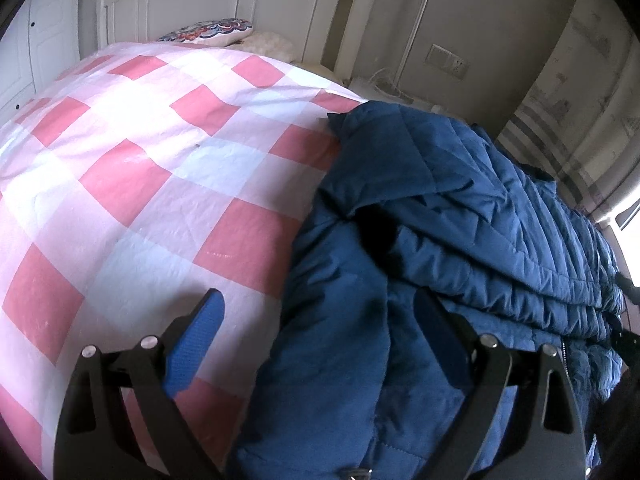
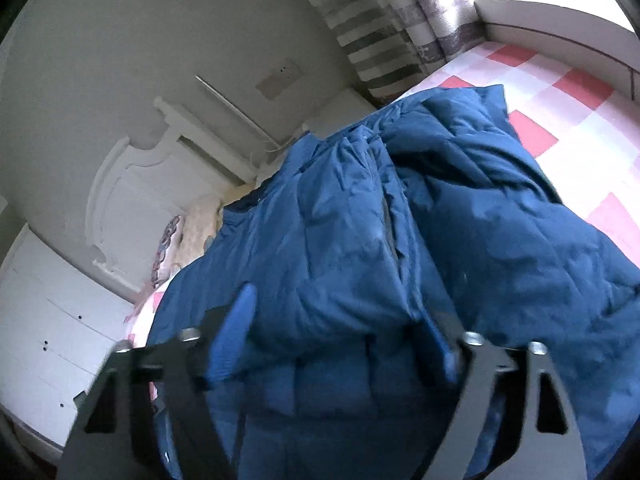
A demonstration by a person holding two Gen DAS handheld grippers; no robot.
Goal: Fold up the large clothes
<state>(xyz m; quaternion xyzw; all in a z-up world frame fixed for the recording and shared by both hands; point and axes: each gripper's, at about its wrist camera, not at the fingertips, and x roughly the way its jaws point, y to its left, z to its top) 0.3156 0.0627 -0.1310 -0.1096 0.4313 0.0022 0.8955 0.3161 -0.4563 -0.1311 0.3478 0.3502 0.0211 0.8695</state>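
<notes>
A dark blue quilted puffer jacket [image 1: 460, 216] lies bunched on a bed with a pink-and-white checked cover [image 1: 132, 168]. My left gripper [image 1: 320, 340] is open over the jacket's near left edge: its left finger hangs over the cover, its right finger rests on the blue fabric. In the right wrist view the jacket [image 2: 400, 220] fills the middle, folded over itself in thick ridges. My right gripper [image 2: 344, 332] is open, its jaws spread wide with a fold of jacket bulging between them. The view is blurred by motion.
A white headboard [image 1: 224, 4] and a patterned pillow [image 1: 208, 32] are at the far end of the bed. A white nightstand [image 1: 384, 88] and striped curtain [image 1: 560, 128] stand on the right. White drawers [image 2: 52, 320] are beside the bed.
</notes>
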